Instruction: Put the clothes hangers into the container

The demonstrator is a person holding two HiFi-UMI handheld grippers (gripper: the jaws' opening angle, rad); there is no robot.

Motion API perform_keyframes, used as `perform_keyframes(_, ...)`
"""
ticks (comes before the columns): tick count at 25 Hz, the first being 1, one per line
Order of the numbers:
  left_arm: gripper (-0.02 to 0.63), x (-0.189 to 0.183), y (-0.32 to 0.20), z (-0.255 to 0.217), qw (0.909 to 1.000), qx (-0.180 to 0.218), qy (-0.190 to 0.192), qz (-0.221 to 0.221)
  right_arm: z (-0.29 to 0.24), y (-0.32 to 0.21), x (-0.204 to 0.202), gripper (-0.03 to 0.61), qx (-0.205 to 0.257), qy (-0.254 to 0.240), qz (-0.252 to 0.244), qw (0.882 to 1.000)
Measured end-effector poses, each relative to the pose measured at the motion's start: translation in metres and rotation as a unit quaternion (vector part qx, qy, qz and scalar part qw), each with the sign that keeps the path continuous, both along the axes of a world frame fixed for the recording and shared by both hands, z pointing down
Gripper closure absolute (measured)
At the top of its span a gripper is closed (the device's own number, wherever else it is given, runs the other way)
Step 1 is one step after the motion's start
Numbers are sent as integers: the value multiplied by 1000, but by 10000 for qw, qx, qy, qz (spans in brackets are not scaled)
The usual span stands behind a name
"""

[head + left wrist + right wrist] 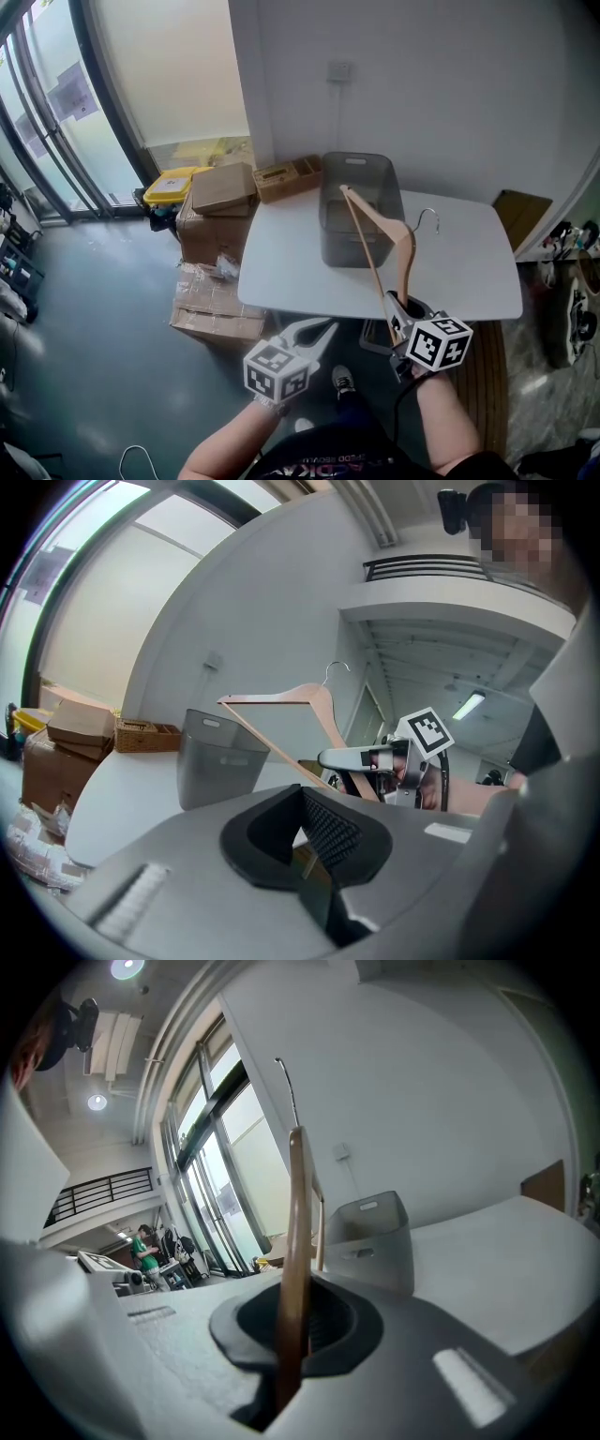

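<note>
A wooden clothes hanger [380,230] with a metal hook is tilted above the white table [469,262]. Its far end is over the rim of the grey see-through container [330,225]. My right gripper [398,309] is at the table's near edge, shut on the hanger's lower end. In the right gripper view the hanger [297,1222] rises between the jaws of that gripper [295,1330], with the container [370,1237] beyond. My left gripper [319,330] hovers below the table's near edge, shut and holding nothing. The left gripper view shows this gripper [302,832], the hanger [300,700] and the container [216,757].
Cardboard boxes [225,192] and flattened cardboard [216,309] lie on the floor left of the table. A yellow bin [169,183] and a woven box [286,178] sit near the wall. A thin wire hanger [141,459] lies on the floor at bottom left. Shoes [572,328] are at the right.
</note>
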State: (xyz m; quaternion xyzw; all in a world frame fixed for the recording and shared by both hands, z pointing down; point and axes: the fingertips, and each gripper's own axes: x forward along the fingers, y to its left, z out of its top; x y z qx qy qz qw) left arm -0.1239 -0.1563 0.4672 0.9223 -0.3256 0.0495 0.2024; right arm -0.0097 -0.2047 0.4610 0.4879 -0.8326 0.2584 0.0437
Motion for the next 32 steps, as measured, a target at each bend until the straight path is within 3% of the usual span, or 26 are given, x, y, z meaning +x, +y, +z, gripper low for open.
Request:
perform_keyframes(16, 609, 53, -104, 0, 9999, -65, 1, 78, 1, -107, 50, 572, -135, 362, -137, 9992)
perform_keyframes(24, 609, 75, -151, 6, 9998, -127, -155, 86, 11, -164, 72, 572, -357, 1010, -682, 9919)
perform_keyframes(32, 609, 95, -201, 7, 9992, -156, -375, 25, 25, -221, 79, 572, -836, 1163, -984, 9848)
